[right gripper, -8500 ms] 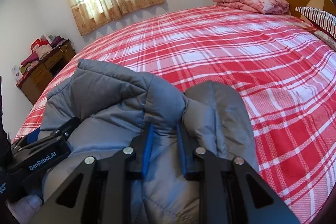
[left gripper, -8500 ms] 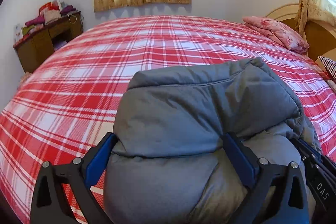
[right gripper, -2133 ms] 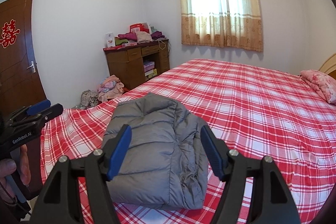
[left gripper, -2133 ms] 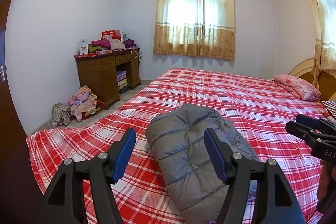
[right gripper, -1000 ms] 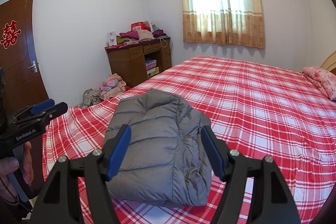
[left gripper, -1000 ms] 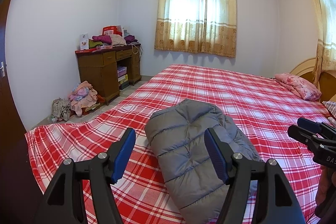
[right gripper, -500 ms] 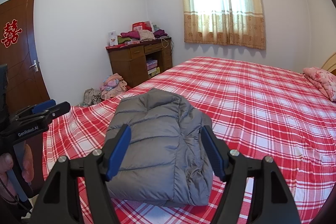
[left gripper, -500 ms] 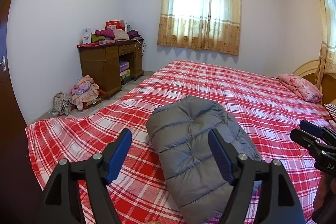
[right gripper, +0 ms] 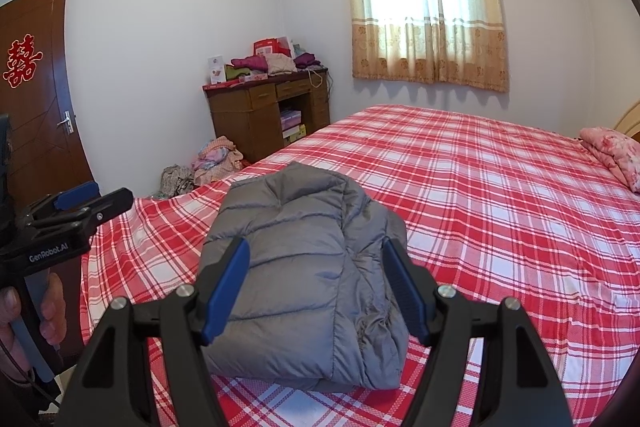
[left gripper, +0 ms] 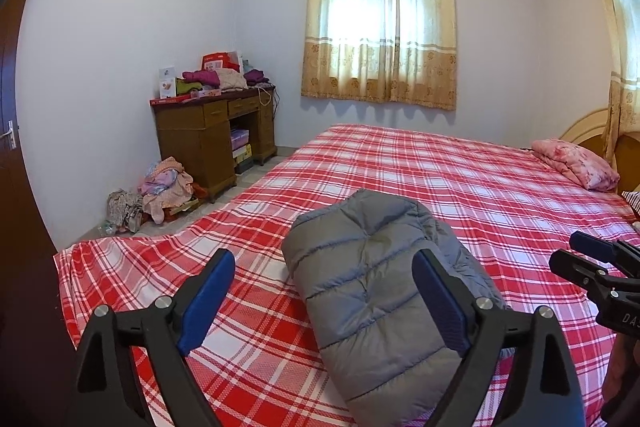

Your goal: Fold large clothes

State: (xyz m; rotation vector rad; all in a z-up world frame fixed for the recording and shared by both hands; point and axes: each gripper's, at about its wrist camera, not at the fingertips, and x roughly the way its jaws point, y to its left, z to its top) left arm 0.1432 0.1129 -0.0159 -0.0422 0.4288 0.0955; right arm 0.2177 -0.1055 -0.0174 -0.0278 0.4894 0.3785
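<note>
A grey puffer jacket (left gripper: 372, 279) lies folded into a compact bundle on the red plaid bed (left gripper: 460, 179), near its front edge; it also shows in the right wrist view (right gripper: 304, 259). My left gripper (left gripper: 324, 279) is open and empty, held above and back from the jacket. My right gripper (right gripper: 316, 275) is open and empty too, also clear of the jacket. Each gripper shows in the other's view, the right one at the far right (left gripper: 600, 267) and the left one at the far left (right gripper: 76, 211).
A wooden desk (left gripper: 212, 135) piled with clothes and boxes stands by the left wall. A heap of clothes (left gripper: 160, 187) lies on the floor beside it. A pink pillow (left gripper: 576, 163) rests at the headboard. A brown door (right gripper: 36, 91) is at the left.
Over 8.5 s both grippers let go of the jacket and pulled back and up. In the last second the views shift only slightly; the jacket lies still.
</note>
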